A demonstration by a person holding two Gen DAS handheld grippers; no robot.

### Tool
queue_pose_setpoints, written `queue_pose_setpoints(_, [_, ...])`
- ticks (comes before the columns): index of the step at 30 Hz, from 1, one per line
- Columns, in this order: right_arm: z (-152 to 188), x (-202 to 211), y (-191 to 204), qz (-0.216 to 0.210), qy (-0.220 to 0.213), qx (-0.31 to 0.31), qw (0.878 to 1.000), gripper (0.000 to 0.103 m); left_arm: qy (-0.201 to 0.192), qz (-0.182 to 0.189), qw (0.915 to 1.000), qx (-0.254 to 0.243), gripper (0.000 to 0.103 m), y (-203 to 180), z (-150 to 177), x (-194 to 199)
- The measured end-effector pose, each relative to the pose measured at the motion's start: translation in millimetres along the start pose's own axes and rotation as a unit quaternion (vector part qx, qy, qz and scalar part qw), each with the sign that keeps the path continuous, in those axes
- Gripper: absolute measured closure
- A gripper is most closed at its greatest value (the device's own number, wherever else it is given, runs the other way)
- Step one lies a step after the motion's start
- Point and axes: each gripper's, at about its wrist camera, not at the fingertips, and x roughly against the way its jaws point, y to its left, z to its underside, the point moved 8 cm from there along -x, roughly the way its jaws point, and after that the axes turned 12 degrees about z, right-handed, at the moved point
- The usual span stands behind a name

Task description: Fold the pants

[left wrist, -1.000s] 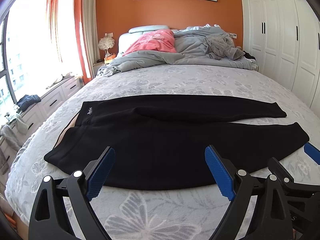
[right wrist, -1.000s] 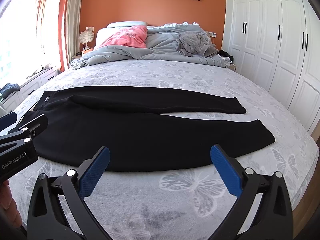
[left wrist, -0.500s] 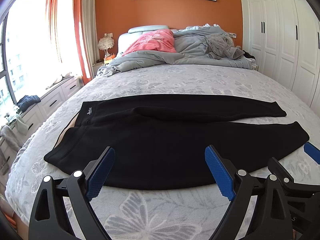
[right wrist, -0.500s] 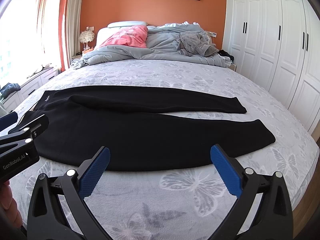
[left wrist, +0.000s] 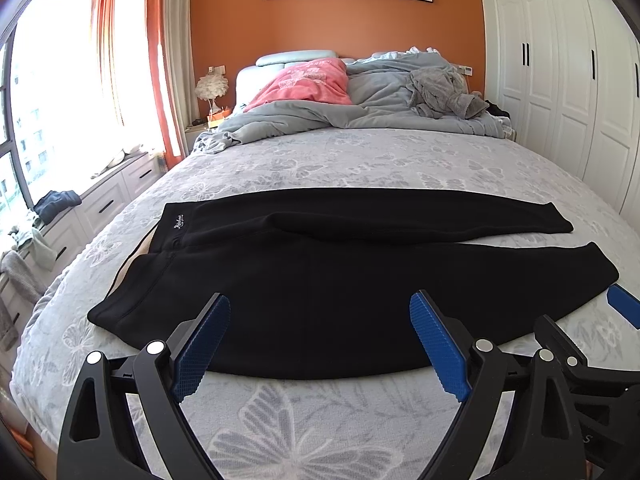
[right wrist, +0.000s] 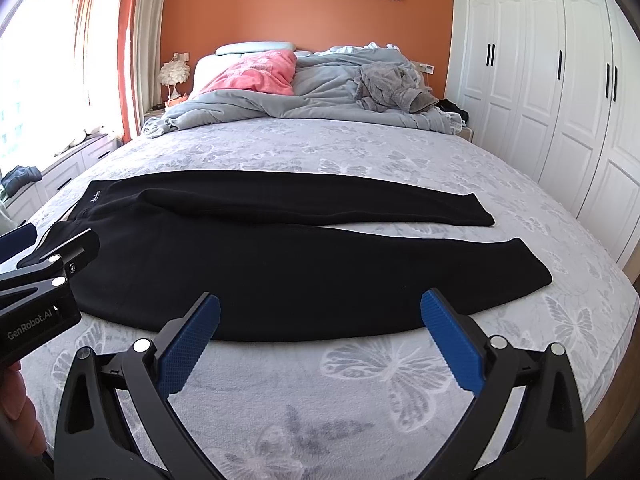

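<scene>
Where the orange wall (left wrist: 336,28) and white wardrobe (right wrist: 560,92) close off the room, fills nearly the whole floor: a wide bed (left wrist: 360,164) under a grey butterfly-print cover. Heaped at the headboard end, a rumpled grey duvet (left wrist: 380,104), with a pink pillow (left wrist: 308,84) propped on the left and a crumpled grey garment (left wrist: 444,92) on the right. Spread flat across the near half of the bed, black pants (left wrist: 320,280), unfolded, waistband to the left, both legs running to the right. Splayed in a narrow V, those legs: the far one straight, the near one angled toward the foot of the bed, a sliver of cover showing between the cuffs. Printed near the far corner of the waistband, a small white logo (left wrist: 178,222). Hanging over the near edge of the bed, short of the fabric, the left gripper (left wrist: 320,340), blue pads spread wide, nothing between them, aimed at the seat and thigh of the near leg. Alongside on the right, the right gripper (right wrist: 320,340), likewise gaping wide and empty, facing the knee stretch of the same leg. Apart from the cloth, both. On the nightstand left of the headboard, a small feathery white lamp (left wrist: 211,88).
</scene>
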Motion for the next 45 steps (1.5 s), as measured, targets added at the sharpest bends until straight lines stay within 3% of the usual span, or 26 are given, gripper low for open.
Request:
queue_pose_setpoints(19, [2.2,-2.9,-0.1,-0.015,0.015,-0.002,1.000,0.005,0.007,0.005,0.9999,0.005,0.014,1.0,3.3,1.1])
queue_pose_setpoints(21, [-2.0,-5.8,-6.6,-0.021,0.032,0.005,0.999,0.005,0.020,0.020,0.9996,0.008,0.013,4.4,1.8,-0.3])
queue_pose_setpoints(25, [-36.4,-19.7,-55.5,-0.033,0.039,0.007,0.999,0.005,0.052,0.103,0.9900,0.081,0.013,36.8,-13.7,-4.5])
queue_pose_setpoints(28, [-60.2,-62.4,-102.3,-0.033,0.053,0.000,0.998,0.005,0.062,0.099,0.9854,0.124,0.013,87.6,-37.2,-23.9])
queue_pose_setpoints(31, [-77.5,-136.2,-150.9,-0.032,0.091,-0.034,0.995,0.005,0.069,0.044,0.9827,0.166,0.013,160.3,-63.9,-62.6])
queue_pose_setpoints(33, [-84.1,-188.7,-179.1,-0.033,0.121,-0.062,0.990,0.005,0.079,0.032,0.9781,0.190,0.013,198.3,-77.8,-89.5])
queue_pose_setpoints(39, [-103.0,-333.6,-247.3,0.016,0.173,-0.133,0.976,0.005,0.088,-0.015,0.9465,0.310,0.013,318.3,-104.2,-178.0])
queue_pose_setpoints(43, [-104.5,-400.7,-268.7,0.046,0.195,-0.143,0.969,0.005,0.123,-0.012,0.9233,0.363,0.014,355.0,-99.6,-239.9])
queue_pose_setpoints(45, [-102.1,-422.9,-270.4,0.054,0.208,-0.140,0.967,0.005,0.134,-0.022,0.9177,0.373,0.014,363.5,-94.5,-264.5])
